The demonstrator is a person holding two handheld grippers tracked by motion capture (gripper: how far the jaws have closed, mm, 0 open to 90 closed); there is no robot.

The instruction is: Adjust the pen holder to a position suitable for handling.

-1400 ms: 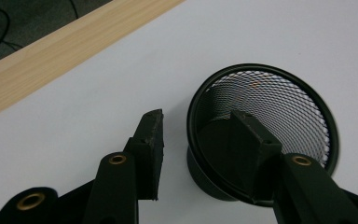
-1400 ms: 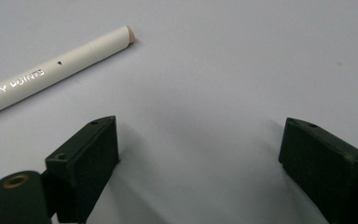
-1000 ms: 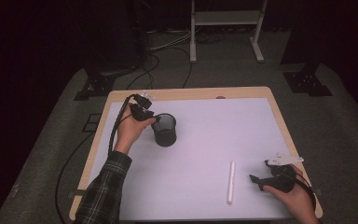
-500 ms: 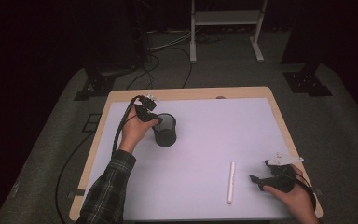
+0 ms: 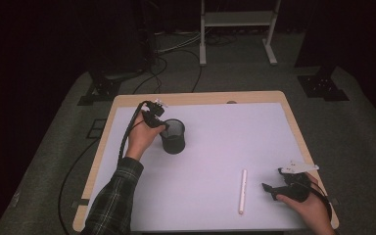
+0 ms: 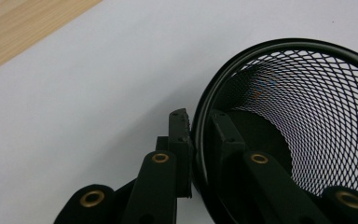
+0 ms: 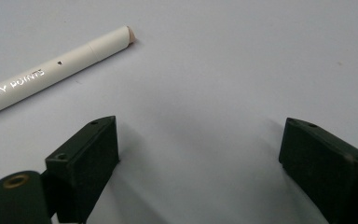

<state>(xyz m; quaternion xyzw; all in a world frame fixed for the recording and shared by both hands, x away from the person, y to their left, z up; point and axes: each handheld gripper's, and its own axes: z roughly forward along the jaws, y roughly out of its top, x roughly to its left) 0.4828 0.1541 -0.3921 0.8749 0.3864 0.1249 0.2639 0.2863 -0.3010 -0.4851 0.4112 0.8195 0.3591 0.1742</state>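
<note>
One black mesh cup (image 5: 173, 137) stands at about ten o'clock on the white mat (image 5: 215, 147), and one white pen (image 5: 243, 191) lies at about five o'clock. Two grippers are in play: the left gripper (image 5: 162, 126) at ten o'clock, the right gripper (image 5: 270, 190) at four o'clock

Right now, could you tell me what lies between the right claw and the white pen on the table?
Nothing: in the right gripper view, bare white table surface separates the open right claw from the white pen; the high view agrees.
</note>
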